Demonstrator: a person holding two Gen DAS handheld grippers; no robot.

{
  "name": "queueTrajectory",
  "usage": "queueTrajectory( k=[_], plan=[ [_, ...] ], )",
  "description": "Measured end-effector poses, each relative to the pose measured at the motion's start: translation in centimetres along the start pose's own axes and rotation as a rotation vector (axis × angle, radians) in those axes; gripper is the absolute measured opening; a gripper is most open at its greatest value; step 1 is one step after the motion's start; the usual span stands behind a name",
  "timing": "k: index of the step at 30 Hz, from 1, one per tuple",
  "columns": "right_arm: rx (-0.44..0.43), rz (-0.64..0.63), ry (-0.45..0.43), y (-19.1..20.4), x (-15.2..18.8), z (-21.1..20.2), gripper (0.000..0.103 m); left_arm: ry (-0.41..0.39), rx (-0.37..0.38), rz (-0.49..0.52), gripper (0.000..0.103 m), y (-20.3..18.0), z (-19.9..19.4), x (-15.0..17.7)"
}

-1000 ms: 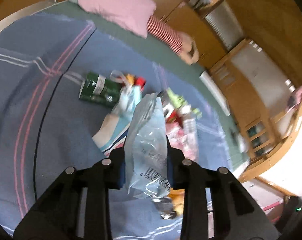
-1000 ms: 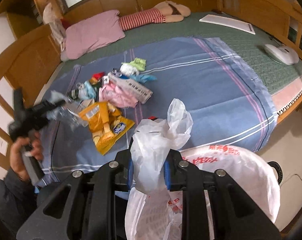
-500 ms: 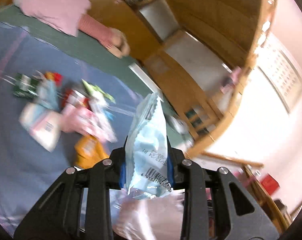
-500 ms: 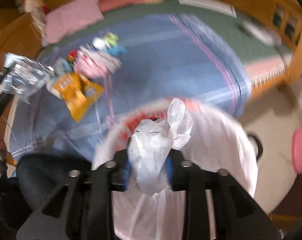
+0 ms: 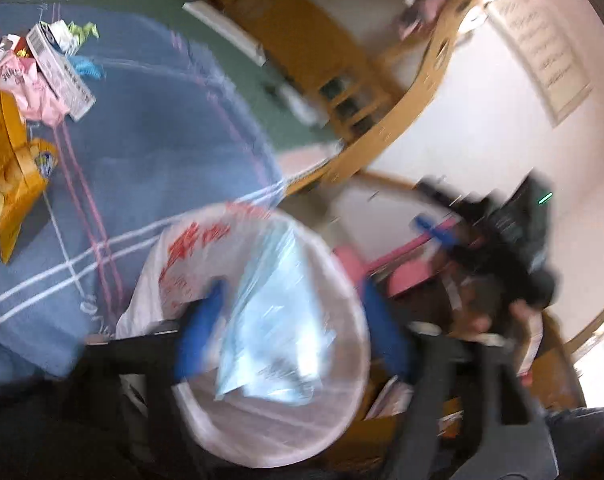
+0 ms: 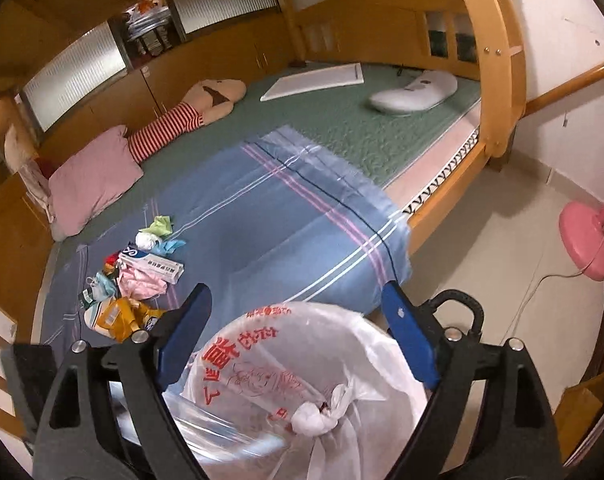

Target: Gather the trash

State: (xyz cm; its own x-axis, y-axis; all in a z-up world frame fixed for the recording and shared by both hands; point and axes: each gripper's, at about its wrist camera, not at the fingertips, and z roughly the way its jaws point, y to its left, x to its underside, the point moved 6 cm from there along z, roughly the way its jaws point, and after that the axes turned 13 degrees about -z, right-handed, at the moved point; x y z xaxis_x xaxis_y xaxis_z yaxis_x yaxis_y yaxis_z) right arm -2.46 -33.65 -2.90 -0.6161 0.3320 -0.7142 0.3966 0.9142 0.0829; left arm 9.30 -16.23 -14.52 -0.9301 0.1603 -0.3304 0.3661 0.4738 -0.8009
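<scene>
A white trash bag (image 6: 285, 344) with red print stands open beside the bed. My right gripper (image 6: 297, 320) hangs above its mouth; its jaws are opening with nothing between them. A knotted white plastic scrap (image 6: 314, 418) lies inside the bag. In the blurred left wrist view my left gripper (image 5: 293, 332) is over the same bag (image 5: 189, 264). Its jaws are opening, and a light blue wrapper (image 5: 273, 320) hangs loose between the blue pads (image 5: 199, 332), apart from them. More trash (image 6: 133, 280) lies piled on the blue blanket (image 6: 281, 216).
A yellow snack bag (image 5: 9, 184) and a pink wrapper (image 5: 25, 88) lie at the blanket's left. A pink pillow (image 6: 89, 176), a striped plush toy (image 6: 173, 128) and a white board (image 6: 314, 80) lie on the green mattress. A pink fan base (image 6: 586, 236) stands on the tiled floor.
Both grippers swung away from the bed to above the bag. The left one let go of the light blue wrapper, the right one of the white plastic; both sets of jaws spread wide.
</scene>
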Motion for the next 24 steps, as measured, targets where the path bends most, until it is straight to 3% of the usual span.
queueTrajectory(
  k=[2,5,8,10,13,18,21,24],
  plan=[
    [-0.003,-0.024,0.007,0.5,0.0,0.5,0.086,-0.019,-0.041,0.006,0.088,0.3,-0.2,-0.2],
    [-0.01,-0.069,0.023,2.0,0.2,1.9,0.086,-0.133,-0.076,-0.022,0.09,1.4,-3.3,-2.5],
    [-0.057,-0.127,0.066,5.3,0.5,3.9,0.086,-0.359,-0.184,-0.081,0.094,4.1,-9.5,-5.6],
    [-0.111,-0.176,0.116,8.7,0.9,6.2,0.086,-0.561,-0.349,-0.144,0.096,6.9,-14.8,-7.3],
    [-0.192,-0.238,0.16,14.4,1.1,9.9,0.086,-0.716,-0.479,-0.339,0.097,11.6,-20.8,-7.7],
    [-0.27,-0.306,0.248,22.4,0.9,17.2,0.086,-0.776,-0.564,-0.551,0.097,16.8,-26.7,-7.1],
    [-0.236,-0.318,0.297,24.9,1.5,21.0,0.086,-0.786,-0.639,-0.566,0.098,17.7,-28.9,-6.6],
    [-0.278,-0.284,0.354,27.1,3.0,22.9,0.086,-0.79,-0.653,-0.573,0.099,17.7,-29.8,-6.3]
  ],
)
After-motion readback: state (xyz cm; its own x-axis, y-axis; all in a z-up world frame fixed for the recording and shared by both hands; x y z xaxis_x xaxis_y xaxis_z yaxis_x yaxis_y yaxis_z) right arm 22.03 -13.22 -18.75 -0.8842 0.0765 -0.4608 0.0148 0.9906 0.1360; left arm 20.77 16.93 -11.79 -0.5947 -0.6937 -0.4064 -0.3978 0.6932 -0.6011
